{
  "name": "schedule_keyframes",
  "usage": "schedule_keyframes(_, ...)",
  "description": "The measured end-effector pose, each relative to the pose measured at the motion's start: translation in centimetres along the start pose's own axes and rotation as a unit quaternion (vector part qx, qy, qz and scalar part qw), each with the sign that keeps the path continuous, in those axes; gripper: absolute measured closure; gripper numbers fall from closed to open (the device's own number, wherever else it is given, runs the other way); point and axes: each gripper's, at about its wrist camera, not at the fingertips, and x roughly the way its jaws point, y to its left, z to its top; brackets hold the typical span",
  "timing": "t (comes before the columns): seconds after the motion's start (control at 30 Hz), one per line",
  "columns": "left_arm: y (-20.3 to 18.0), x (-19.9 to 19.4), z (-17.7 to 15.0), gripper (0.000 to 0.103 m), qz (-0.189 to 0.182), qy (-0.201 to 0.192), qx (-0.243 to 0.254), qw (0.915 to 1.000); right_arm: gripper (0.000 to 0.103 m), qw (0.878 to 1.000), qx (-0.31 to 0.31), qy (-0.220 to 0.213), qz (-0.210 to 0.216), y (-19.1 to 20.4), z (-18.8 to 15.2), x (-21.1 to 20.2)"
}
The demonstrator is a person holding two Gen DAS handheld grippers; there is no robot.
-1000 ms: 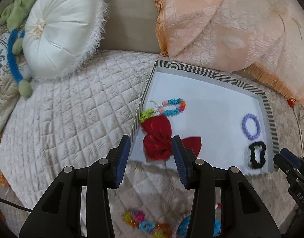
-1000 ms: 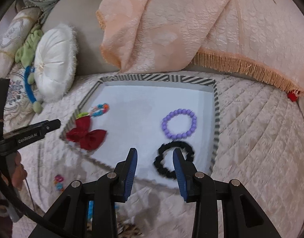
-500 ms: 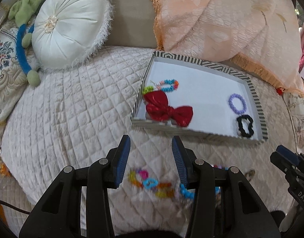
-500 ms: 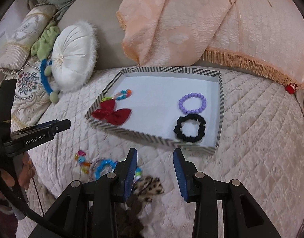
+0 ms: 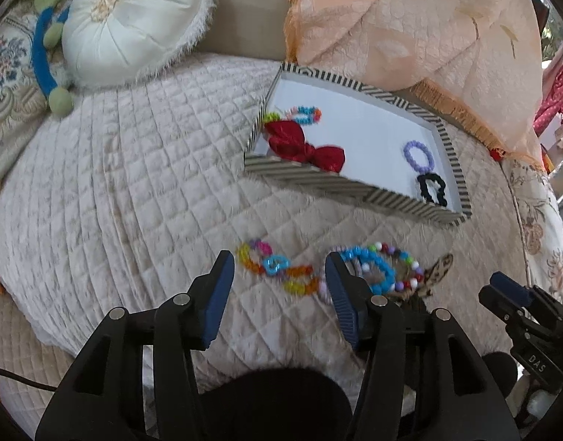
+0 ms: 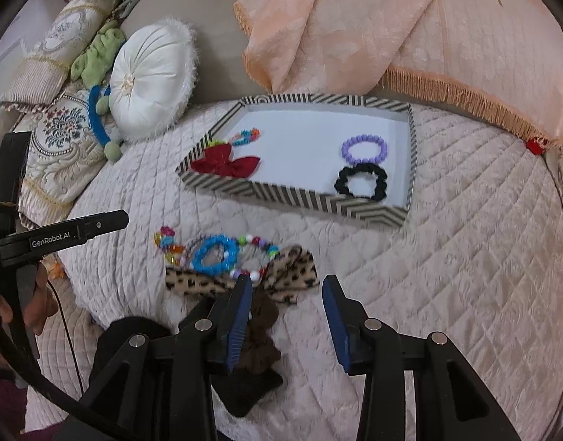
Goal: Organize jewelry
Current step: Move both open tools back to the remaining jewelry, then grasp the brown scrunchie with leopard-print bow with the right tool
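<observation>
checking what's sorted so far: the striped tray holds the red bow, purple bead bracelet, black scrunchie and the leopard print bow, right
Not quite. The leopard print bow lies on the quilt in front of the striped tray, as the right wrist view shows. The red bow, purple bead bracelet and black scrunchie are inside.

Quilted beige bedspread (image 6: 447, 198) with diamond stitching covers the rounded surface. Behind it a plain taupe padded backrest (image 5: 244, 18). Peach fringed throw (image 6: 410, 25) draped over the back right. Round white pleated cushion (image 6: 149, 84) with fuzzy edge at back left, green and blue plush toy (image 6: 97, 84) beside it. Floral embroidered pillow (image 6: 57, 136) further left, a striped bolster (image 6: 53, 58) above it. Light is soft and even, indoor.
</observation>
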Motion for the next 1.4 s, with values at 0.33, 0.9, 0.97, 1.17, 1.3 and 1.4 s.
schedule_keyframes(0.33,2.1,0.8,-1.4,0.051,-0.007,0.024,-0.021,0.9995,0.065,0.998,0.002,0.056,0.033,0.8,-2.6,3.1)
schedule_keyframes(0.9,5.2,3.8,-0.9,0.051,-0.004,0.061,-0.085,0.9945,0.084,0.999,-0.014,0.040,0.019,0.0,-2.1,5.8)
schedule_keyframes(0.97,5.1,4.4,-0.8,0.051,-0.008,0.066,-0.093,0.9935,0.084,1.000,-0.005,0.026,0.008,-1.2,-1.3,4.7)
schedule_keyframes(1.17,5.0,5.8,-0.2,0.049,-0.006,0.066,-0.119,0.9907,0.084,0.999,0.034,0.003,-0.011,-4.8,0.1,2.6)
schedule_keyframes(1.3,5.4,6.6,0.1,0.044,0.008,0.062,-0.140,0.9882,0.084,0.999,0.050,0.000,-0.004,-5.8,0.1,2.5)
schedule_keyframes(1.4,5.2,7.7,0.3,0.044,0.010,0.073,-0.139,0.9875,0.084,0.998,0.058,0.007,0.004,-6.2,-0.1,3.1)
